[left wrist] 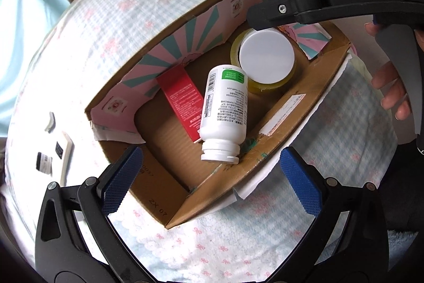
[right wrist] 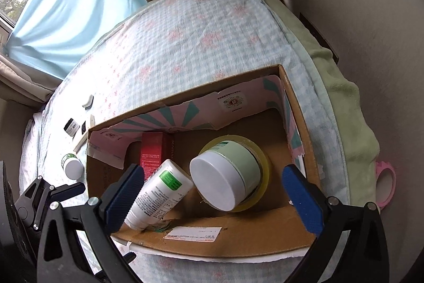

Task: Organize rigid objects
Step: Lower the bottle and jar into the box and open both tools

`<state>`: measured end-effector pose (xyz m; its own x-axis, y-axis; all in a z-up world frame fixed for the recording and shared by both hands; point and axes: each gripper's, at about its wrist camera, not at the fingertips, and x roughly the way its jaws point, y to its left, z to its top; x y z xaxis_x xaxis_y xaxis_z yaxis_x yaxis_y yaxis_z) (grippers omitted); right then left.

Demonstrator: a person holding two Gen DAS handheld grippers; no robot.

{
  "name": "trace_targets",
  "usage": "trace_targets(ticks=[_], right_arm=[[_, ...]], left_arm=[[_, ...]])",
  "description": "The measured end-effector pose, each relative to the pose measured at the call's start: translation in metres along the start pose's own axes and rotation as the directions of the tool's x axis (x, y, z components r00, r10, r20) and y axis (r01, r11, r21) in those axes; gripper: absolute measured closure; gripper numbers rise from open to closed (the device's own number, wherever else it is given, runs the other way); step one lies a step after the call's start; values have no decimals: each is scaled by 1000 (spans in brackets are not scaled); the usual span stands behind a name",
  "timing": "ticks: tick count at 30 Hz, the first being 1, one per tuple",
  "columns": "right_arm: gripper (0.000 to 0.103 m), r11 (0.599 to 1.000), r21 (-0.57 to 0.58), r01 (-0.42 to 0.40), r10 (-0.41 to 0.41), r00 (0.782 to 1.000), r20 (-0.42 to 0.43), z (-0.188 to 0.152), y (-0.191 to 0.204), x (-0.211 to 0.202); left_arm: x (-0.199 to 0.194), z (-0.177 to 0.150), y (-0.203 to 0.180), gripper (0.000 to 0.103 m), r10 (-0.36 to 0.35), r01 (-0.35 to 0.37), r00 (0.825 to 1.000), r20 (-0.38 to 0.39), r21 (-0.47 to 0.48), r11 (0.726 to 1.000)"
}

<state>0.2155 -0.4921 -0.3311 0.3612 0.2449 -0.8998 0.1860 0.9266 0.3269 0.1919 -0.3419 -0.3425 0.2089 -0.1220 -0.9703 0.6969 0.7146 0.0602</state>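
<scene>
An open cardboard box (left wrist: 286, 123) (right wrist: 238, 238) lies on the bed. Inside it lie a white pill bottle with a green label (left wrist: 225, 108) (right wrist: 159, 195), a red carton (left wrist: 182, 100) (right wrist: 153, 153), and a pale green jar with a white lid (left wrist: 267, 55) (right wrist: 228, 177) resting in a roll of clear tape (left wrist: 267, 86) (right wrist: 262, 163). My left gripper (left wrist: 209, 177) is open and empty above the box's near corner. My right gripper (right wrist: 212, 192) is open and empty above the box, over the jar; its black arm (left wrist: 331, 1) shows in the left wrist view.
The bed has a checked blue cover with pink bows (left wrist: 106, 25) (right wrist: 185, 25). Left of the box lie a small white-lidded jar (right wrist: 71, 166), a small dark-labelled pot (left wrist: 43, 162) (right wrist: 71, 126), a flat white piece (left wrist: 65, 150) and a curved white piece (left wrist: 50, 121) (right wrist: 88, 101). A pink tape roll (right wrist: 385, 184) sits at the right edge.
</scene>
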Motion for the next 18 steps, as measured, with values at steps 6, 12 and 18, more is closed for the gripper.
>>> trace_targets(ticks=[6, 12, 18], right_arm=[[0, 1000, -9, 29, -29, 999, 20, -1, 12, -17], [0, 997, -54, 60, -59, 998, 33, -6, 31, -43], [0, 988, -138, 68, -63, 997, 38, -11, 68, -76]], left_arm=[[-42, -9, 2, 0, 6, -5, 999, 33, -24, 1000], [-75, -27, 12, 0, 44, -40, 997, 64, -63, 997], [-114, -65, 38, 0, 96, -82, 992, 80, -166, 983]])
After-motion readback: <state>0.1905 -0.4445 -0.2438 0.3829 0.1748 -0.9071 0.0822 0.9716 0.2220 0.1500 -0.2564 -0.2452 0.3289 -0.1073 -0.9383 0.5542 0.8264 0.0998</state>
